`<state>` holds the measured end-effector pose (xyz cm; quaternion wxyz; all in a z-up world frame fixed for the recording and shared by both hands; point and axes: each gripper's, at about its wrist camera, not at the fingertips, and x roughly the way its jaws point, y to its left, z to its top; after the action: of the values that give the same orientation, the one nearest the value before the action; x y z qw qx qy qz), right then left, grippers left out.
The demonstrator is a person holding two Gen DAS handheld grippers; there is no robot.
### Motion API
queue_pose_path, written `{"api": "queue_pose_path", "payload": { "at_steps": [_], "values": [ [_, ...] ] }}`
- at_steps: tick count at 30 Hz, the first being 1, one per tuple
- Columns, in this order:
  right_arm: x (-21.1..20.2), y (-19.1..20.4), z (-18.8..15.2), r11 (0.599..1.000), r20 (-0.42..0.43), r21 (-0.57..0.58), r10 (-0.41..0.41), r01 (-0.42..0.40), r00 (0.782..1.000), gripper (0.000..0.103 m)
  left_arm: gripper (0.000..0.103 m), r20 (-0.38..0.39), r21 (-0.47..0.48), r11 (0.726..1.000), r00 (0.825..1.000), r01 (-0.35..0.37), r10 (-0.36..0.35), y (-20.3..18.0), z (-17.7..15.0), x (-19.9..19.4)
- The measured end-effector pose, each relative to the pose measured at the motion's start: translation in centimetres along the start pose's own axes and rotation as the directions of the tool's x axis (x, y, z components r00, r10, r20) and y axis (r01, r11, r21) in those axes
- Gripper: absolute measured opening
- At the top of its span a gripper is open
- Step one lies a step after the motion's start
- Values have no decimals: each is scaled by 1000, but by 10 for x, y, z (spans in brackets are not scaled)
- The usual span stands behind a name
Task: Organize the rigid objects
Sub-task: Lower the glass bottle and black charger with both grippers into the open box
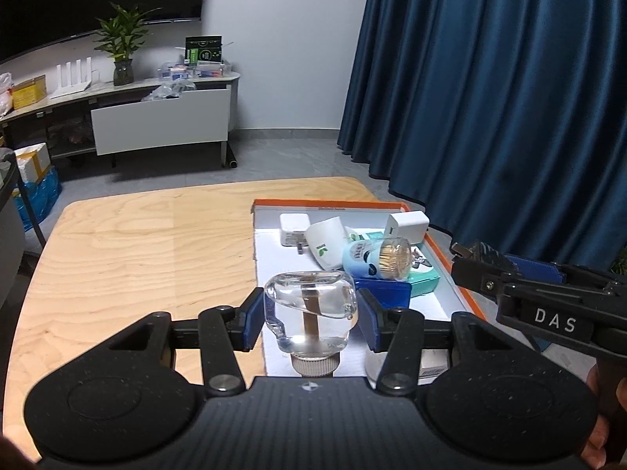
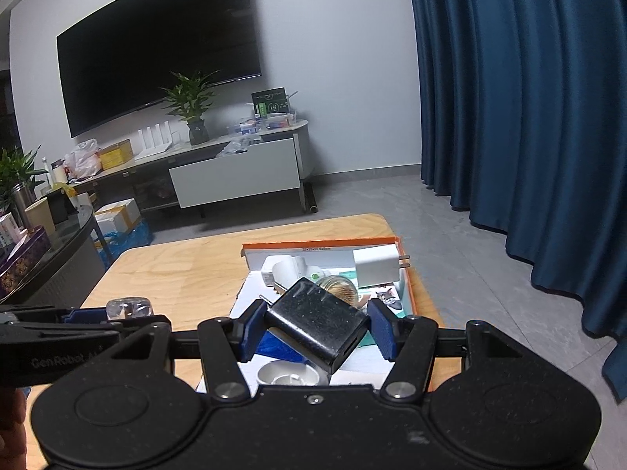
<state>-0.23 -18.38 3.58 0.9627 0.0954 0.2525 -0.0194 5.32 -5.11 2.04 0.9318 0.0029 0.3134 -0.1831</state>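
Observation:
My left gripper (image 1: 309,313) is shut on a clear liquid-filled bottle (image 1: 311,309) with a brown wick and a silver screw neck, held over the near left edge of the orange-rimmed white tray (image 1: 456,270). My right gripper (image 2: 315,329) is shut on a black plug adapter (image 2: 317,327) with metal prongs, held above the tray's near end (image 2: 407,274). The tray holds white chargers (image 1: 405,225), a white cup (image 1: 325,241), a blue tube (image 1: 358,260), a toothpick jar (image 1: 395,256) and a teal box (image 1: 421,280). The right gripper shows at the right of the left wrist view (image 1: 466,252).
The tray sits on the right half of a light wooden table (image 1: 137,254). A blue curtain (image 1: 490,98) hangs at the right. A TV cabinet (image 1: 156,117) with a plant and boxes stands behind. A glass side table (image 2: 47,258) with clutter is at the left.

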Motion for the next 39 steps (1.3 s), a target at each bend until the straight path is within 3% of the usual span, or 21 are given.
{"api": "queue_pose_path", "payload": {
  "at_steps": [39],
  "values": [
    [1, -22, 23, 999, 52, 26, -31, 30, 998, 68, 50, 13, 70, 996, 999, 46, -47, -27, 26, 26]
  ]
}}
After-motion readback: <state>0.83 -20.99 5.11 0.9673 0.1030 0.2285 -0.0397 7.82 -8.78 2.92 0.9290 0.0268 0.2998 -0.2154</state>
